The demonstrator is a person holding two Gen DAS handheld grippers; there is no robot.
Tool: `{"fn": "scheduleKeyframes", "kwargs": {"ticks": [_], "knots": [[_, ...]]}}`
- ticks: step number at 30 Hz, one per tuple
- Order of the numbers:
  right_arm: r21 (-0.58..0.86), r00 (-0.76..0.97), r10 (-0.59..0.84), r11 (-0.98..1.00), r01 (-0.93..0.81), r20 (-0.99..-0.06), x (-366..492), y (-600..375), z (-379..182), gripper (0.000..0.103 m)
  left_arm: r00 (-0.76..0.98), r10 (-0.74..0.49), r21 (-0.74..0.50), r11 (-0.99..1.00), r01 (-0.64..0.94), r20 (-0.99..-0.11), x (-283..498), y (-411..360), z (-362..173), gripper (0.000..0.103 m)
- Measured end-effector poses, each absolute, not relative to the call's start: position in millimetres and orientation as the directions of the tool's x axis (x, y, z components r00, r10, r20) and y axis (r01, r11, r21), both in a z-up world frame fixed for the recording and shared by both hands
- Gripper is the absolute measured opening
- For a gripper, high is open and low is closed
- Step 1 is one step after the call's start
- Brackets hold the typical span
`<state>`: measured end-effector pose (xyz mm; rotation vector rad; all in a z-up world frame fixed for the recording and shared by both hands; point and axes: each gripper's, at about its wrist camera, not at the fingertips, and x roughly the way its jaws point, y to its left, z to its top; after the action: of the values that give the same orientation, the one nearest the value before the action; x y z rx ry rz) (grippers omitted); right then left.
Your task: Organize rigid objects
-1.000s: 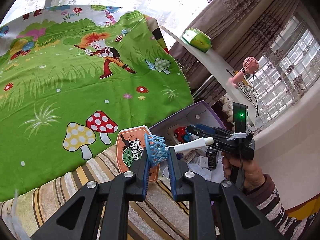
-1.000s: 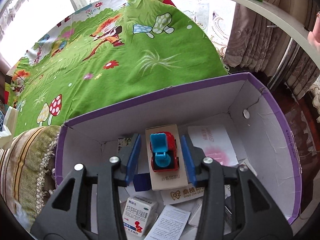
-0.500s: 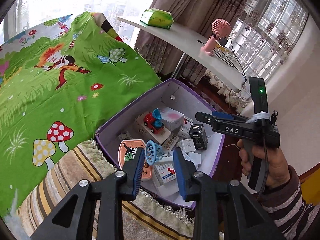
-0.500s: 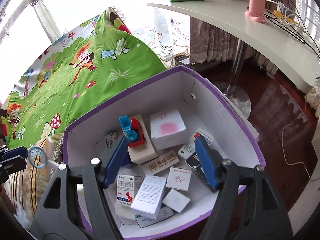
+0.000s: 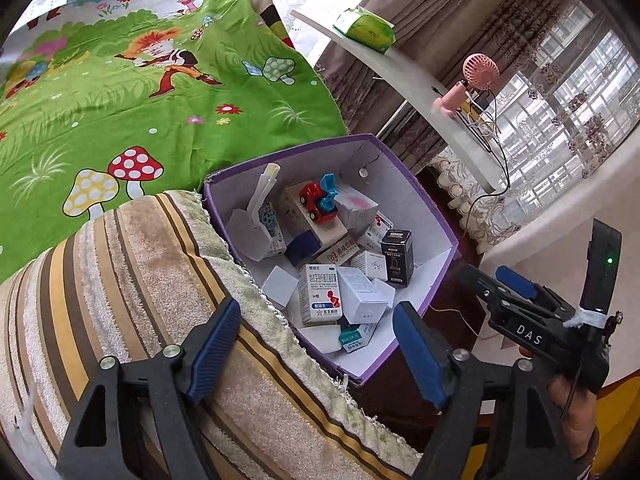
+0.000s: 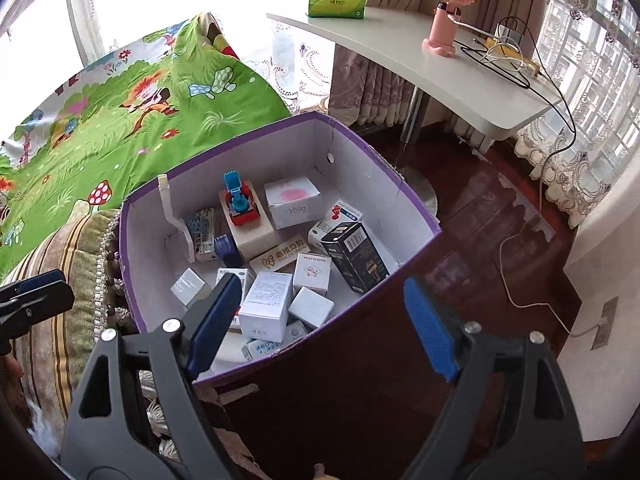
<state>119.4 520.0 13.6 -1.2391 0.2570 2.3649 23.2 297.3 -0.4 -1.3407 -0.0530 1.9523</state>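
Note:
A purple box [image 5: 416, 196] [image 6: 404, 196] with a white inside stands beside the striped cushion [image 5: 120, 280]. It holds several small cartons, a red and blue toy truck [image 5: 318, 200] [image 6: 240, 204] and a toy basketball hoop [image 5: 256, 216] [image 6: 176, 216] leaning against its left wall. My left gripper [image 5: 316, 344] is open and empty above the box's near edge. My right gripper [image 6: 320, 320] is open and empty above the box's near right corner; it also shows in the left wrist view [image 5: 516, 300].
A green cartoon bedsheet [image 5: 120, 112] covers the bed behind the box. A white desk [image 6: 440, 68] at the right carries a pink fan [image 6: 448, 8], a green tissue pack [image 6: 336, 0] and cables. Dark wood floor [image 6: 480, 240] lies right of the box.
My left gripper has opened and let go of the toy basketball hoop, which now leans inside the box. Both grippers have drawn back from the box; the right one has opened wider.

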Motion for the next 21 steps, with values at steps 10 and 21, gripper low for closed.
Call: {"fn": "scheduleKeyframes", "kwargs": {"ticks": [10,21], "knots": [[-0.025,-0.499,0.302,-0.873,-0.488,-0.812,123.8,520.3,14.8,0.086,-0.128,0.592,-0.42,-0.693,-0.586,-0.796,23.1,309.0,-3.8,0.1],[-0.036,-0.49,0.304,-0.875,-0.482,-0.817,122.4,519.0,11.5,0.086,-0.113,0.588,-0.425,-0.691,-0.585,-0.801,21.3,311.9,-5.1,0.102]]}}
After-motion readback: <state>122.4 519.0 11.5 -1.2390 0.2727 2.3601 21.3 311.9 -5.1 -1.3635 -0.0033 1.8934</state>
